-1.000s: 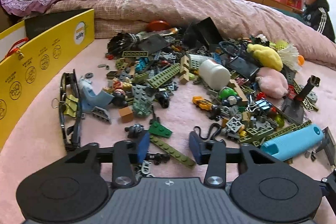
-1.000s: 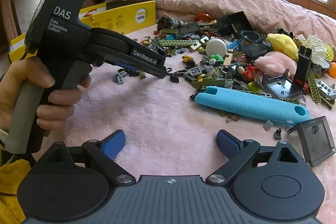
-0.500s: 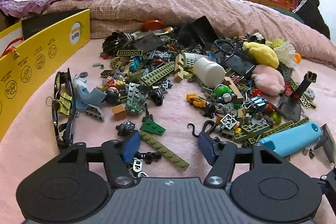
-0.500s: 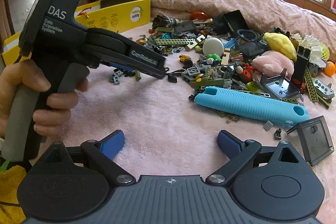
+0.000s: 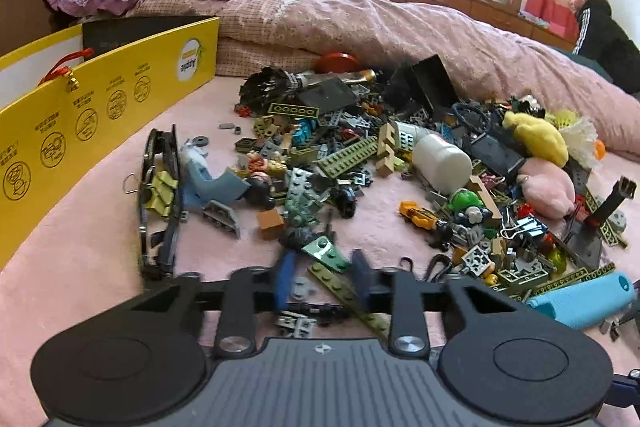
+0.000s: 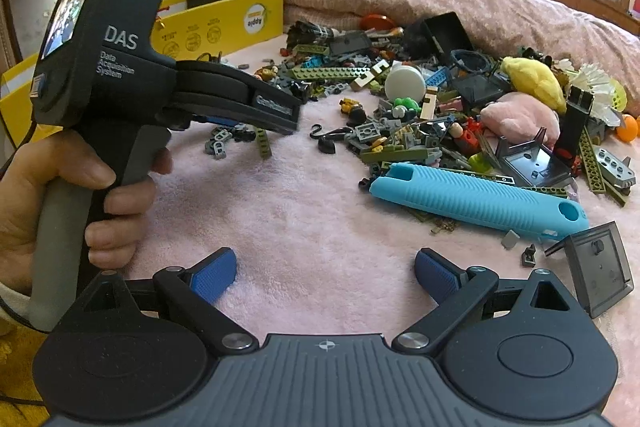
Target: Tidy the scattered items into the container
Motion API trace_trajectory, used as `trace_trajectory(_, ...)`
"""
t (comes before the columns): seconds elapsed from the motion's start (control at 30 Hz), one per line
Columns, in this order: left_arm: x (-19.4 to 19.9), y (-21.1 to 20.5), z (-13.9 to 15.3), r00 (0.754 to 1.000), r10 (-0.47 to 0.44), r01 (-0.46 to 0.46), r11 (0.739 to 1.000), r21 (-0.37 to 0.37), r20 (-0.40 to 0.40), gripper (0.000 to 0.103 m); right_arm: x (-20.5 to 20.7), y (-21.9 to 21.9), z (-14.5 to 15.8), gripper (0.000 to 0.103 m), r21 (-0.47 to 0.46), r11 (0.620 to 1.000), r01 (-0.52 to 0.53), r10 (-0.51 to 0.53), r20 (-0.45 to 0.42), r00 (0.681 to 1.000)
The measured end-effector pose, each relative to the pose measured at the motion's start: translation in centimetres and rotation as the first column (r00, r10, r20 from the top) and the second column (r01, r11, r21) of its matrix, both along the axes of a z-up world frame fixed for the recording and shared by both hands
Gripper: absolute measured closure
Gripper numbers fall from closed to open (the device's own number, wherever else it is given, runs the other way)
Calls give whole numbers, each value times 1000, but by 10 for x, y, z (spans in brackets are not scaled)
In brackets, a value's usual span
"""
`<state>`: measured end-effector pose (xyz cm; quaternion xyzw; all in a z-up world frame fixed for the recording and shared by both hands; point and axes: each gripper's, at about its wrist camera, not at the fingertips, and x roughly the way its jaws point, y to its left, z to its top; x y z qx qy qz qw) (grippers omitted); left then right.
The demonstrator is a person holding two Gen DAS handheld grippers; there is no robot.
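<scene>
The scattered items (image 5: 360, 163), mostly toy bricks with a white jar (image 5: 442, 163), a yellow plush (image 5: 536, 137) and a pink plush (image 5: 550, 187), lie heaped on the pink blanket (image 5: 100, 227) in front of a rumpled quilt (image 5: 400, 27). The yellow container (image 5: 104, 99) stands at the left edge of the heap, apart from it, with a black frame (image 5: 160, 203) lying between. A turquoise ribbed sleeve (image 6: 476, 197) lies at the near right. The left gripper (image 5: 322, 279) hangs low over the nearest pieces: a long olive brick strip (image 5: 340, 291) and small grey bits show between its blue pads, though motion blur hides whether the pads touch them. Its jaws, spread wide half a second ago, have just been closing and now stand narrow. The right gripper (image 6: 324, 267) hovers with jaws spread wide over bare blanket, as before. A person in a dark jacket (image 5: 600, 27) sits beyond the bed.
</scene>
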<state>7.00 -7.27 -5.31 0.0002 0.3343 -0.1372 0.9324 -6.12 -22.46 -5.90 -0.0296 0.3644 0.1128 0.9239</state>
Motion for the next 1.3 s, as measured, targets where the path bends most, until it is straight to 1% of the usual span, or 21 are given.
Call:
trace_trajectory(0.07,0,8,1,1000,-9,8,1000,-29,-14,76,1,1,0,5,-4,1000,3,-3,-2,1000)
trace_trajectory(0.13,-2,15,5,1000,-1,0,999,-39,-13,76,2,2,0,4,-5,1000,4,-4,-4,1000)
trace_trajectory(0.37,-13,44,27,999,39,-39,999,0,37,76,4,3,1,4,-4,1000,-3,3,-1,1000)
trace_trajectory(0.57,-30,78,36,995,71,-73,997,34,65,76,7,4,5,4,5,1000,-15,14,17,1000)
trace_trajectory(0.63,-36,90,38,994,80,-82,996,31,79,76,9,6,6,5,11,1000,-24,24,24,999)
trace_trajectory(0.77,-40,105,39,993,101,-103,994,25,65,76,14,17,10,6,38,997,-65,64,29,998)
trace_trajectory(0.8,-41,109,39,993,104,-106,994,24,57,76,15,21,11,8,47,996,-80,79,28,996)
trace_trajectory(0.87,-42,113,37,993,106,-107,994,18,47,76,18,32,12,17,62,990,-127,125,36,992)
trace_trajectory(0.93,-44,118,36,994,102,-102,995,12,37,76,22,43,14,33,67,983,-171,168,47,985)
trace_trajectory(0.97,-46,120,36,994,102,-102,995,13,35,76,26,49,14,37,74,979,-191,188,47,981)
trace_trajectory(1.0,-48,120,35,994,101,-102,995,17,34,76,28,54,15,46,83,976,-203,200,46,979)
trace_trajectory(1.03,-50,121,34,995,99,-99,995,23,33,76,32,58,15,52,96,973,-212,209,42,977)
trace_trajectory(1.17,-54,121,30,996,87,-88,995,41,22,76,47,70,13,59,120,969,-215,213,35,977)
trace_trajectory(1.27,-54,120,26,996,86,-86,995,40,11,76,59,75,10,68,121,973,-196,194,30,981)
trace_trajectory(1.3,-54,120,25,997,83,-83,996,39,6,76,62,74,9,75,118,974,-193,190,31,981)
